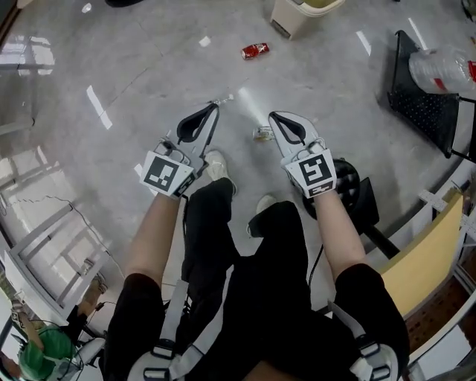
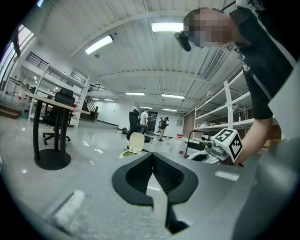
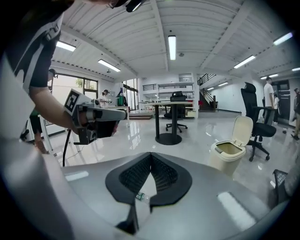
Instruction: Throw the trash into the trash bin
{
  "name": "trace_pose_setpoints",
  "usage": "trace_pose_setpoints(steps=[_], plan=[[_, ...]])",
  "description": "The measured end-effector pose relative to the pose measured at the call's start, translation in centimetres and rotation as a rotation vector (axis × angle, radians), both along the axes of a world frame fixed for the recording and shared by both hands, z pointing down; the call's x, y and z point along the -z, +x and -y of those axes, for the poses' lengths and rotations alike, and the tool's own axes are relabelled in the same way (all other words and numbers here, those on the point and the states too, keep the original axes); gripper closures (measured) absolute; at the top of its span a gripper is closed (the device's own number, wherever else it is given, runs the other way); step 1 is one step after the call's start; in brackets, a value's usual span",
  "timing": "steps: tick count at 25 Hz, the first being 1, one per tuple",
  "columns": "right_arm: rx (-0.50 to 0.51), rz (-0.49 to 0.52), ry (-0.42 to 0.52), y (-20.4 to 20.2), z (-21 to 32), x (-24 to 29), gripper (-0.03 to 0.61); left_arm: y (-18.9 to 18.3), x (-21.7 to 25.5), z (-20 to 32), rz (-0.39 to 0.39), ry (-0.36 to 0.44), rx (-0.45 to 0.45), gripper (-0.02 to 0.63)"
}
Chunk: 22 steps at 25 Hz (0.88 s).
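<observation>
I stand over a glossy grey floor holding both grippers low in front of my legs. A small clear plastic bottle lies on the floor just left of my right gripper; in the right gripper view the bottle shows through the gap under the jaws. My left gripper hangs to the left, apart from the bottle. Both pairs of jaws are shut with nothing between them. A red can lies farther ahead. The cream trash bin, lid up, stands beyond it and also shows in both gripper views.
A black mesh rack at the right carries a large clear bottle. A black chair base sits by my right foot. A round-foot table, office chairs, shelving and distant people surround the open floor.
</observation>
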State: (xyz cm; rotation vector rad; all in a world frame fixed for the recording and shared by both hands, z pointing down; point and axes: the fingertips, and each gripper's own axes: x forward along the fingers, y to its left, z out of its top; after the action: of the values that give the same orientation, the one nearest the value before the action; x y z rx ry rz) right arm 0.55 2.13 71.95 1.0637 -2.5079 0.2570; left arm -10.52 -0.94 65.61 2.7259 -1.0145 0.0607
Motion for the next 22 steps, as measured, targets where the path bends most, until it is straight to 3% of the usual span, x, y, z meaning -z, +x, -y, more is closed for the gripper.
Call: trace_pose_setpoints(steps=[4, 11, 18, 22], plan=[[0.044, -0.039, 0.014, -0.4, -0.6, -6.5, 0.571, 1.0, -5.8, 0.2, 0.046, 0.03, -0.056, 0.614], [0.237, -0.137, -0.032, -1.1, -0.3, -21.0, 0.534, -0.5, -14.6, 0.0, 0.024, 0.027, -0.13, 0.614], [0.358, -0.149, 0.034, -3.3, 0.9, -28.4, 0.532, -1.3, -21.3, 0.0, -0.015, 0.08, -0.084, 0.614], [0.432, -0.16, -0.019, -4.5, -0.2, -32.0, 0.531, -2.0, -23.8, -1.3, -0.023, 0.048, -0.07, 0.614]])
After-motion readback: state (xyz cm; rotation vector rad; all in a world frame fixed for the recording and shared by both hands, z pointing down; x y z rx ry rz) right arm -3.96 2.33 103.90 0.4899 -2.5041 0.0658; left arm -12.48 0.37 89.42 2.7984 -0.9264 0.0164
